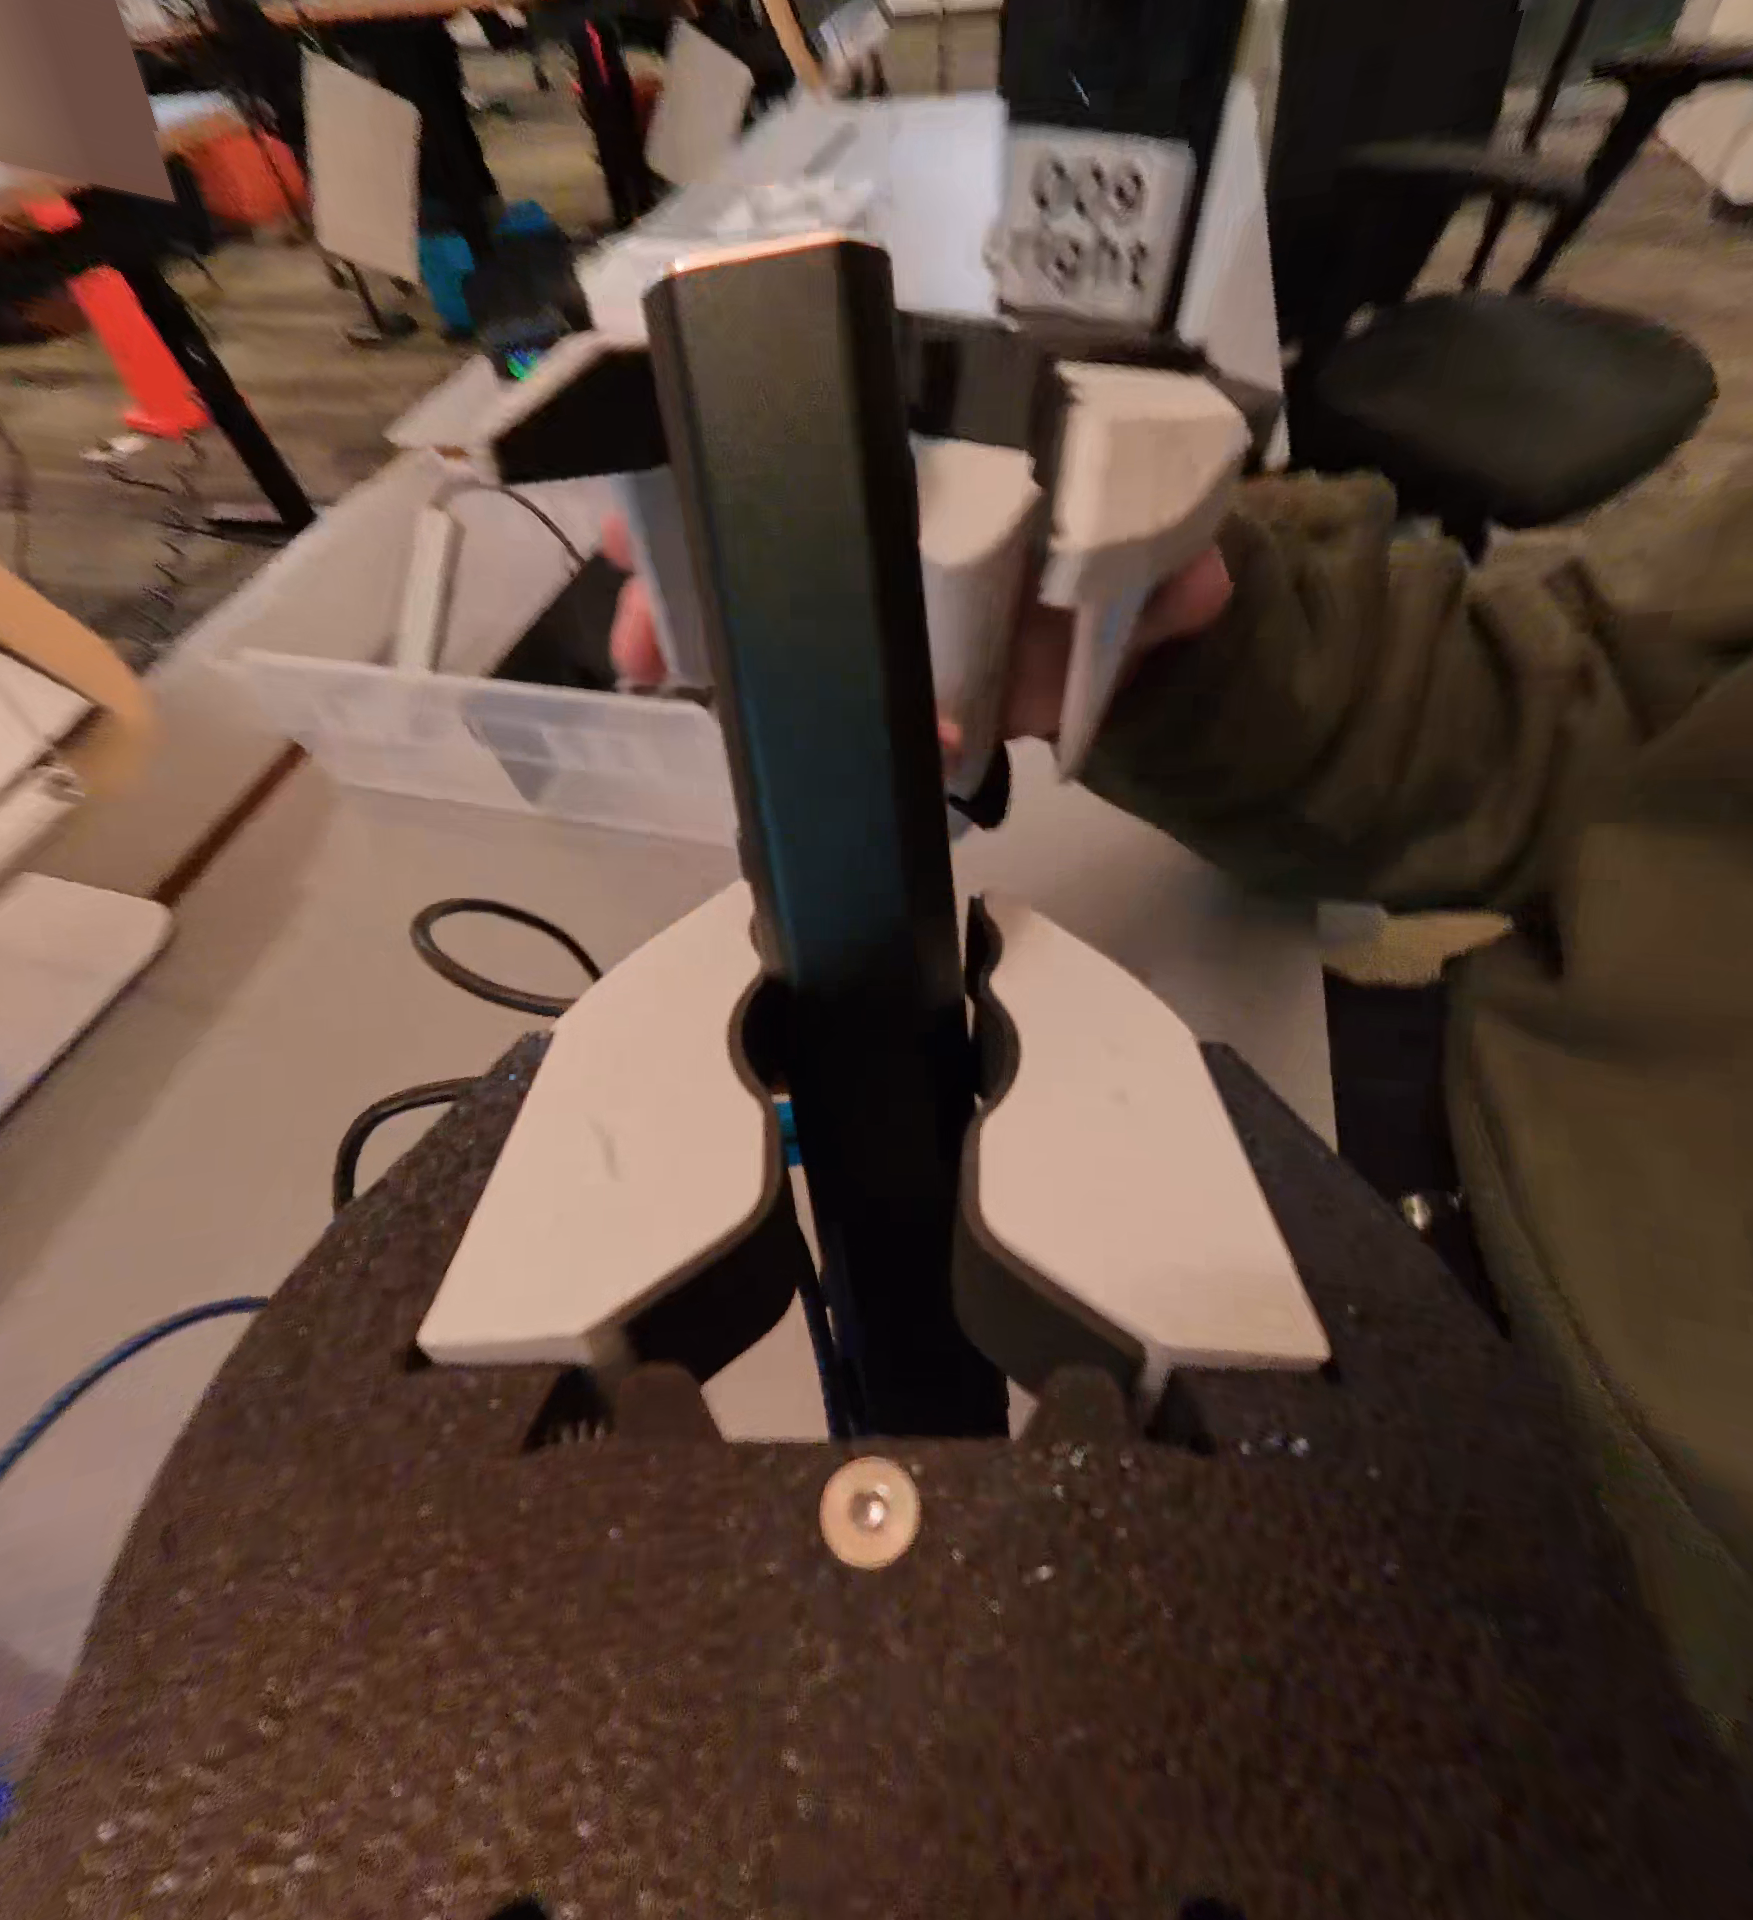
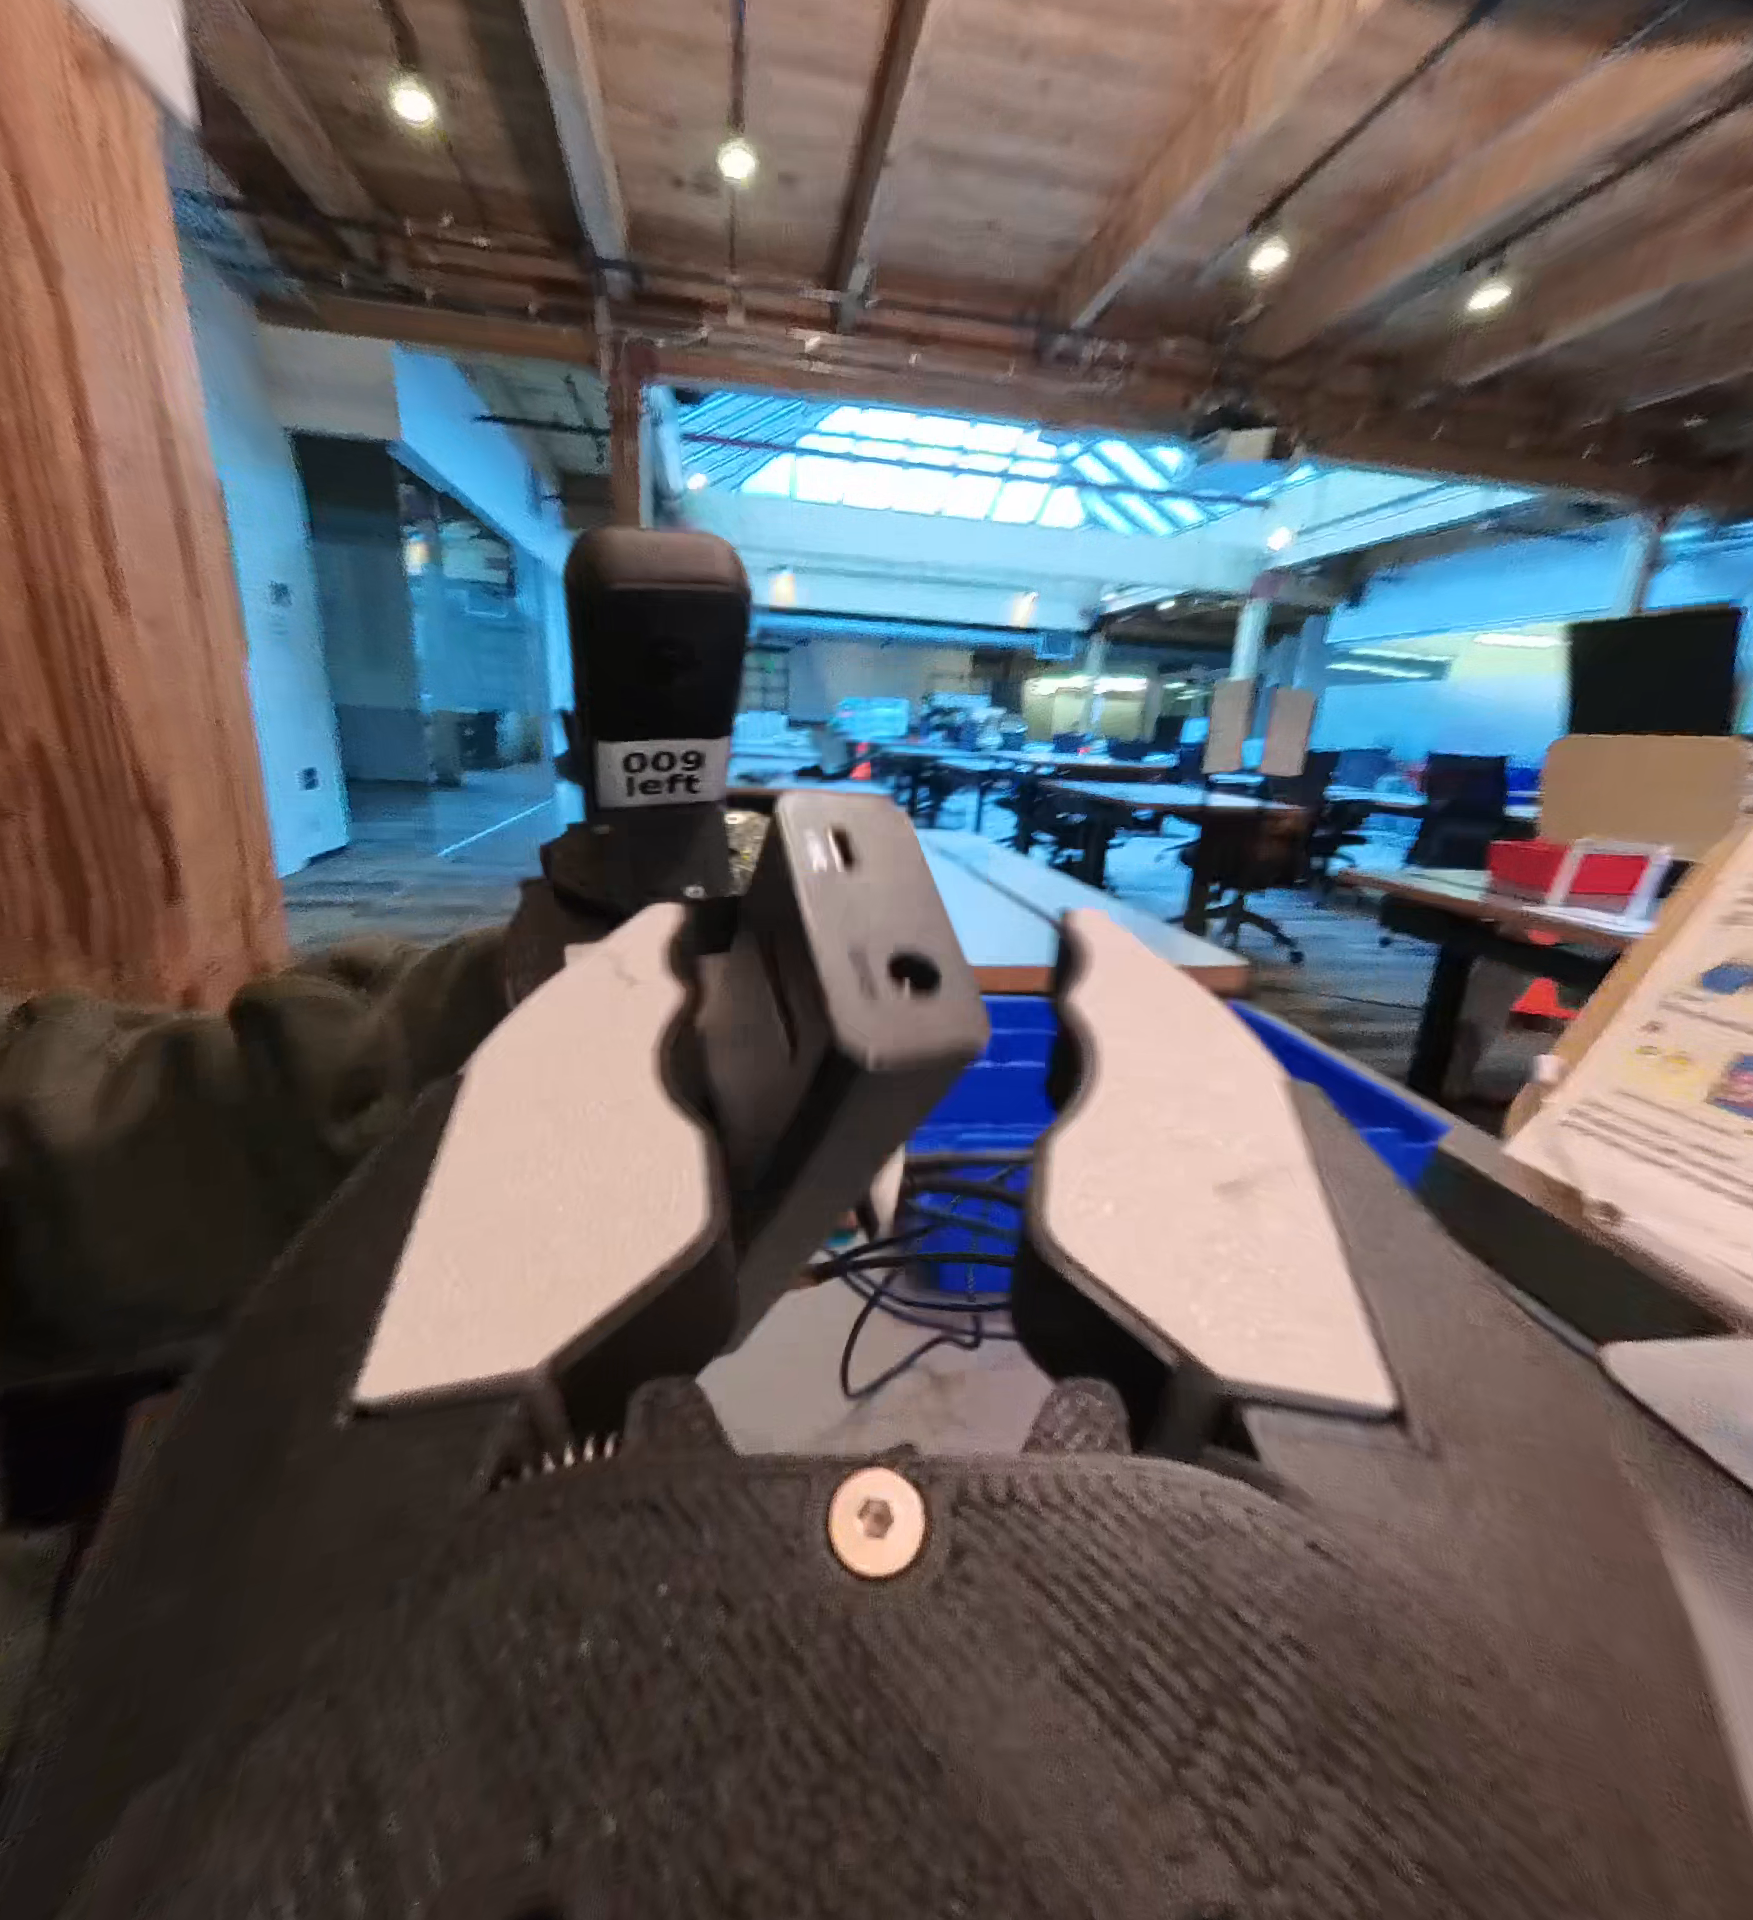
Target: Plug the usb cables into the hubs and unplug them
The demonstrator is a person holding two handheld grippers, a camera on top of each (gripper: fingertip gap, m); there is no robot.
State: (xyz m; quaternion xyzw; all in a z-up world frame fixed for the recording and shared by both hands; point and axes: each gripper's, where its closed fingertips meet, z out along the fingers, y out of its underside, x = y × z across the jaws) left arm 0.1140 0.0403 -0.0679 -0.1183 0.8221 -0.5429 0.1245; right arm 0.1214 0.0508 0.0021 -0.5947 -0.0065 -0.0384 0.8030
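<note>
My left gripper (image 1: 867,935) is shut on a long black USB hub (image 1: 810,582) and holds it lifted above the grey table (image 1: 228,1091), its far end pointing away. In the right wrist view the hub's end (image 2: 851,935), with small ports, sits between the fingers of my right gripper (image 2: 872,935). That gripper is open; the hub lies close to its left finger (image 2: 560,1143) and clear of the right one. One right-gripper finger (image 1: 976,582) shows beside the hub in the left wrist view. A black cable (image 1: 498,956) and a blue cable (image 1: 72,1403) lie on the table.
A clear plastic box (image 1: 498,727) stands beyond the hub. A blue bin (image 2: 1319,1081) with loose dark cables (image 2: 913,1247) before it sits ahead. A printed sheet (image 2: 1703,1091) leans at the right. An olive sleeve (image 1: 1371,675) and an office chair (image 1: 1506,405) are at the right. My right fingertips sit around 6 cm from my left ones.
</note>
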